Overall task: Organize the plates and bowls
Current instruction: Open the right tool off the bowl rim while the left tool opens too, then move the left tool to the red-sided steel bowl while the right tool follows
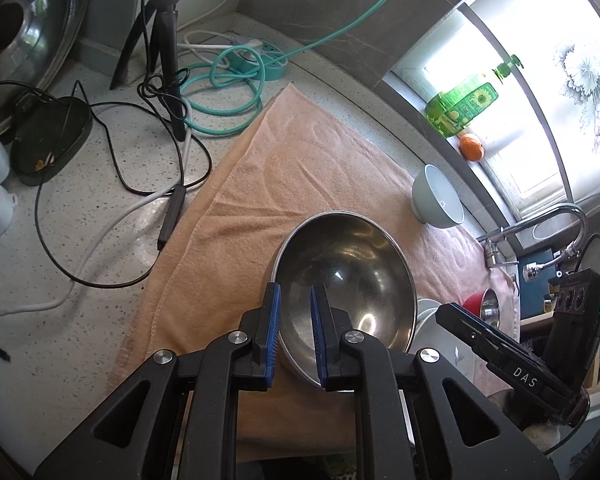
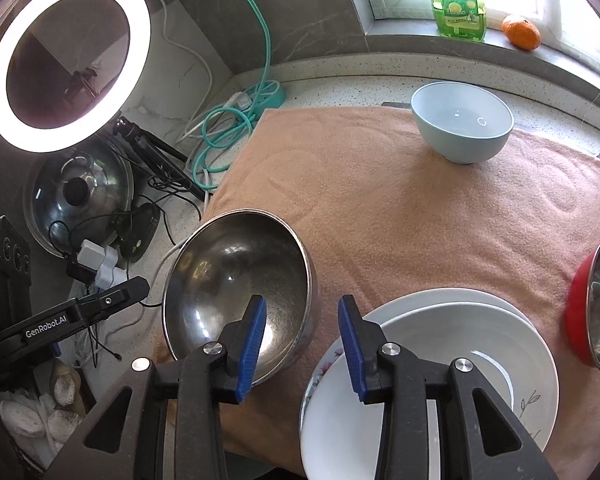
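A large steel bowl is tipped up over the left edge of a peach towel. My left gripper is shut on its near rim, one blue pad inside the bowl and one outside. My right gripper stands open just right of the bowl, nothing between its pads, with its left pad over the bowl's inside. Stacked white plates lie at the near right. A pale blue bowl stands at the far side of the towel. A red bowl with a steel inside lies at the right edge.
Left of the towel the counter holds a lit ring light, a tripod, a pot lid, a teal power strip and tangled cables. On the window sill are a green bottle and an orange. A tap rises at right.
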Demonstrator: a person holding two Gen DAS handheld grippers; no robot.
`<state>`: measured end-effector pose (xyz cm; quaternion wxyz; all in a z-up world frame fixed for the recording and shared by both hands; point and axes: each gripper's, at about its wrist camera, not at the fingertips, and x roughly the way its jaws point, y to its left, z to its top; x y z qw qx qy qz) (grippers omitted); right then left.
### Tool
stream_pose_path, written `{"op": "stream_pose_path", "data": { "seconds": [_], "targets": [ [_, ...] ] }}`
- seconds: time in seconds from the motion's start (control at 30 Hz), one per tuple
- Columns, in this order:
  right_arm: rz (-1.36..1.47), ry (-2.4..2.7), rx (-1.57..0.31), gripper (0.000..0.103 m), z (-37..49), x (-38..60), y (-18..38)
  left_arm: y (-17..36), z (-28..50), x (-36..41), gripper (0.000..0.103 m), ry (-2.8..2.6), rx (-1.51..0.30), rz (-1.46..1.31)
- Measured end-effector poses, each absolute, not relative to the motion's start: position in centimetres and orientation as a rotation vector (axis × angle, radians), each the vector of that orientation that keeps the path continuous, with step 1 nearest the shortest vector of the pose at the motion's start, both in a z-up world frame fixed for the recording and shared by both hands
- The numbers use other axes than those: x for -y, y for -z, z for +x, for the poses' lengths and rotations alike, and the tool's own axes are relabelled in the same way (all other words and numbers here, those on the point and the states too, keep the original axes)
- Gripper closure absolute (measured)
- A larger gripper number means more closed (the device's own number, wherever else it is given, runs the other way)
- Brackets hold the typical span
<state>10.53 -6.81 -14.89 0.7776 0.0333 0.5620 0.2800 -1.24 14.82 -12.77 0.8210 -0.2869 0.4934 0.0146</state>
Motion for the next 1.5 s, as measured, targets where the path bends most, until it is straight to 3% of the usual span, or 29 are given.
{"op": "stream_pose_path", "data": {
  "seconds": [0.8,1.5],
  "targets": [
    [0.284,-0.400,-1.140,0.068,10.6,19.6,12.7,12.1,1.2,-8.1,0.089,0.138,-1.085,-0.612],
    [0.384,-0.182,-1.107,0.068,11.0,32.5,13.6,12.5,5.7,3.4,0.089,0.328,-1.146,-0.521]
  ]
}}
